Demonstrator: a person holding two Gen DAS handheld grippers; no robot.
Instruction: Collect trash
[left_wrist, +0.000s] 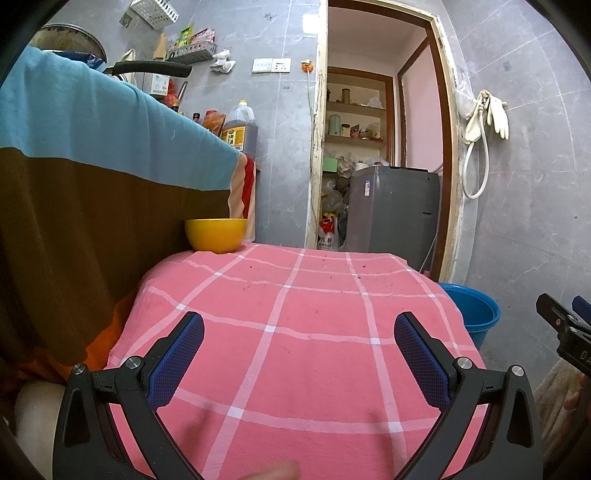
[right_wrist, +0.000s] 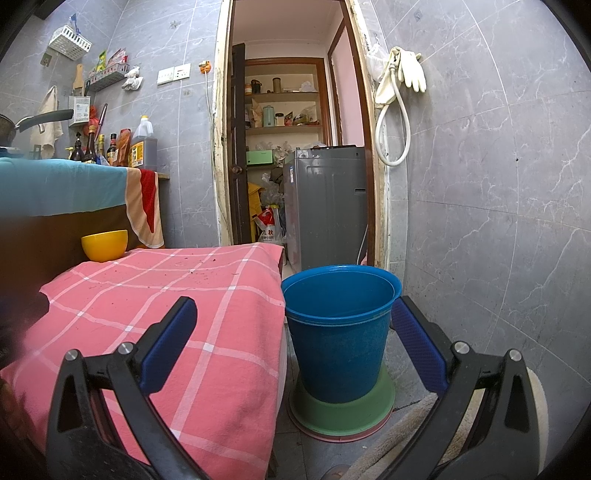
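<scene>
- The yellow bowl (left_wrist: 216, 235) stood at the far left corner of the desk (left_wrist: 314, 332), hard against the draped blue-and-brown cloth (left_wrist: 92, 166); that cloth walled off the left side, so no room lay there for a sweep.
- The left hand-held gripper (left_wrist: 299, 356) hovered over the near middle of the pink checked cover, jaws spread wide and holding nothing; the only trash I could make out was a scatter of small dark crumbs (left_wrist: 325, 258) along the far edge, straight ahead of it and too small to show any long axis.
- The right hand-held gripper (right_wrist: 293, 341) hung past the desk's right edge, jaws likewise wide and empty, looking at the blue bucket (right_wrist: 340, 332).
- The bucket stood on the floor just beside that edge, mouth open upward, seated on a green base (right_wrist: 343, 413); in my judgement the left hand was nearer the crumbs and the right nearer the bucket; the way rightward off the desk looked open.
</scene>
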